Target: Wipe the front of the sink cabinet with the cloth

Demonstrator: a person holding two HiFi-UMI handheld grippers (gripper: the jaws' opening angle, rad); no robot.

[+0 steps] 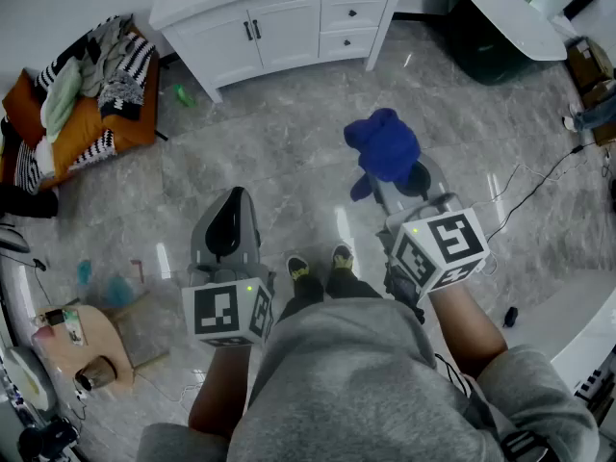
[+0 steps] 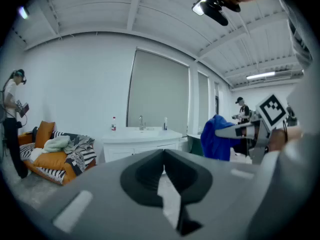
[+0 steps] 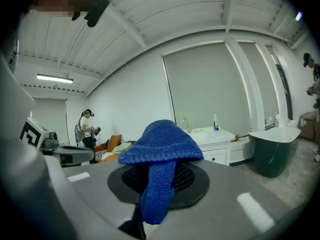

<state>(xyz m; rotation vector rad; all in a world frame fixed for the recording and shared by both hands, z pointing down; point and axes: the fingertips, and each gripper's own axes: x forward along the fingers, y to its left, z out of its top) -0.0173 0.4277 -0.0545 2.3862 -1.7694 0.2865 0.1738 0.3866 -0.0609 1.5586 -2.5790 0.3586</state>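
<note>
— What does the cloth look like, and where is it?
— The cloth (image 1: 385,145) is deep blue and knitted. It sits as a soft bunch on the tips of the right gripper (image 1: 402,183), whose jaws are closed on it. One fold hangs down between them. It is held up above the grey floor (image 1: 269,171).
— And the sink cabinet?
— The sink cabinet (image 1: 289,25) is white and stands upright on short legs at the far edge of the floor. Its front has two doors (image 1: 258,35) with dark handles on the left and two drawers (image 1: 352,25) on the right, all closed. The white top carries a basin with a tap (image 3: 186,124). The cloth is well apart from this front.
</note>
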